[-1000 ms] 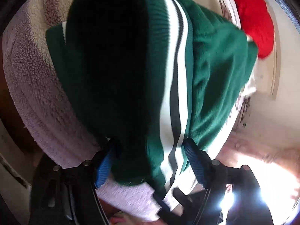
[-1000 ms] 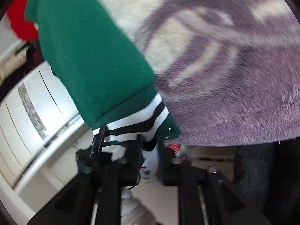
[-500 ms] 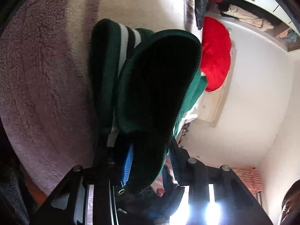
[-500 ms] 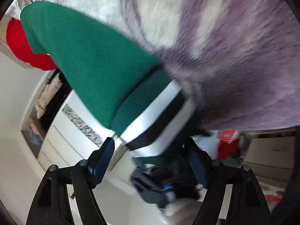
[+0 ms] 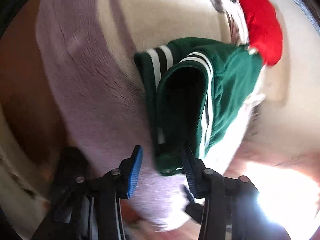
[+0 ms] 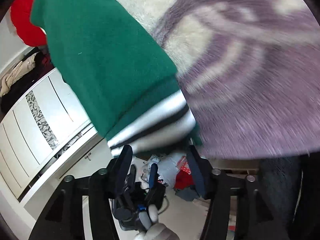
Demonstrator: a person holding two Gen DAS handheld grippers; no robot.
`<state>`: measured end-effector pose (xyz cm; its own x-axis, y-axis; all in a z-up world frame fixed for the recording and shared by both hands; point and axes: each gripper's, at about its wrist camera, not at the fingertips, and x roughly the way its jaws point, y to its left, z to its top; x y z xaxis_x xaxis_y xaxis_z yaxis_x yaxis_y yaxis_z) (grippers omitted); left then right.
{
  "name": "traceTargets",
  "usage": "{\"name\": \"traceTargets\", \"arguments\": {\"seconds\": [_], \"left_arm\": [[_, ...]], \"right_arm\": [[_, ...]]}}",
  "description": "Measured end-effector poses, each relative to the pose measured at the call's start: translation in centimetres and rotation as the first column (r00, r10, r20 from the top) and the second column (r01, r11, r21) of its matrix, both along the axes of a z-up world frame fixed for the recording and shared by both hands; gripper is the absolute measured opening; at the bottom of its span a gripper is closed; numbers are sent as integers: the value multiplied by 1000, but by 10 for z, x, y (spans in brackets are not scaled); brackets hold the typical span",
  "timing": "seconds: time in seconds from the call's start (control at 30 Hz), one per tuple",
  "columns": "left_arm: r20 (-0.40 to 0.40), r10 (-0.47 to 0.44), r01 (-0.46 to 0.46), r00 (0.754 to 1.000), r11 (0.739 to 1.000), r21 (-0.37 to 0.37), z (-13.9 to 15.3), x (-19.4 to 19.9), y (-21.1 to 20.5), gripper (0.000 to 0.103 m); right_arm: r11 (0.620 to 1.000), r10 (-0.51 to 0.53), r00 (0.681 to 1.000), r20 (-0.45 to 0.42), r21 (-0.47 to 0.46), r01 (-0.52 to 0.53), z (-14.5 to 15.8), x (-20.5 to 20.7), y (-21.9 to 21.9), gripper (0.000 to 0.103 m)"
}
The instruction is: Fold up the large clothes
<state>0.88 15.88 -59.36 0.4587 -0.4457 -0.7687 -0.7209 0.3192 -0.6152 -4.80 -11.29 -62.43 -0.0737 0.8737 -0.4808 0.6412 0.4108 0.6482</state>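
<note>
Green knit garment with white-and-black striped hem [image 5: 230, 92] lies doubled on the fuzzy purple-and-cream blanket [image 5: 90, 76] just ahead of both grippers; left gripper [image 5: 162, 166] has just been opening, right gripper [image 6: 160, 160] spread, neither pinching; further folds probably remain

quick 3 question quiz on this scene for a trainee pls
1. Multiple choice: the green sweater has hem stripes of A) yellow and blue, B) white and black, C) red and grey.
2. True or false: the sweater lies on a fleecy purple-and-cream blanket.
3. Fill in: the bundle of cloth beyond the sweater is ____.
Key: 1 B; 2 true; 3 red.
</note>
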Motion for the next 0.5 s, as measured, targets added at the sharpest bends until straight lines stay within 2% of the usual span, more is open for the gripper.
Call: {"name": "traceTargets", "arguments": {"seconds": [0.03,0.07,0.1,0.17,0.2,0.27,0.33,0.43,0.47,0.5], "left_arm": [[-28,-35,37,999,997,65,10,3,0,72],[-51,-63,69,997,989,130,18,5,1,86],[-79,-92,107,993,969,223,29,9,6,88],[-102,-136,161,985,937,310,37,20,10,92],[-148,-168,211,975,911,355,36,30,17,93],[-232,-206,287,951,867,406,24,31,23,97],[-305,-226,348,925,826,443,12,45,26,97],[-345,-247,392,905,797,459,-4,52,50,97],[-341,-264,404,902,793,455,-9,53,59,97],[-333,-282,414,900,791,450,-16,61,68,97]], "right_arm": [[1000,-20,1000,-11,-1,20,7,-6,-6,63],[999,-45,999,-22,11,45,10,-7,-12,63],[997,-71,997,-41,27,72,12,-13,-14,63],[987,-141,985,-99,70,148,9,-27,-2,63],[979,-173,977,-128,83,184,2,-34,3,63],[958,-249,952,-177,99,269,-13,-35,20,64],[922,-343,913,-220,105,371,-30,-37,38,71],[880,-438,854,-280,60,471,-56,-35,59,71],[854,-489,824,-287,33,518,-56,-35,68,60],[839,-524,809,-267,2,544,-50,-37,73,43]]}}
